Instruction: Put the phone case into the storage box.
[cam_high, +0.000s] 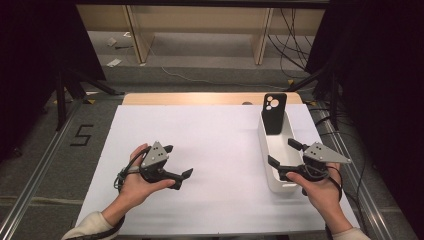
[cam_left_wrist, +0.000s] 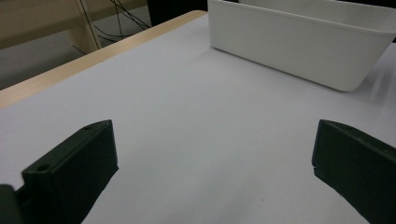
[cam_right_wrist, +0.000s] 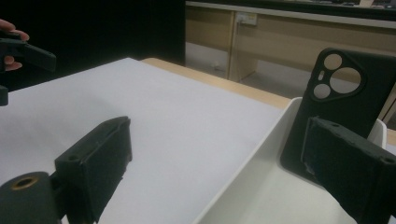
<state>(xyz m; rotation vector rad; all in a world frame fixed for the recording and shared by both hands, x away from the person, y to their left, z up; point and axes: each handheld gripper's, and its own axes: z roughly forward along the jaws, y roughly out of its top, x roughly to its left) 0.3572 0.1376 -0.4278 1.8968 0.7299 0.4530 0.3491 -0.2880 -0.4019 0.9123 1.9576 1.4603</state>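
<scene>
High view: a white bin stands on the right part of the white table, and a black phone case leans upright against the bin's far end wall, its camera cutouts at the top. The right gripper hangs over the bin's near half, jaws spread wide with nothing between them, pointing toward the case. The left gripper rests well to the left of the bin on bare table, its jaws likewise spread and empty.

In the right gripper view the phone case stands ahead inside the bin, partly behind the right-hand jaw, not yet between the two. In the left gripper view the bin lies far ahead across the bare table.

This reads as the approach to picking the case out of the bin: the reach is begun, the grasp not made. The next move likely calls for advancing the right gripper along the bin toward its far end, lining the jaws up on either side of the case's thin edges, and clearing the bin walls before closing. The case is only leaning, so a nudge could tip it.
</scene>
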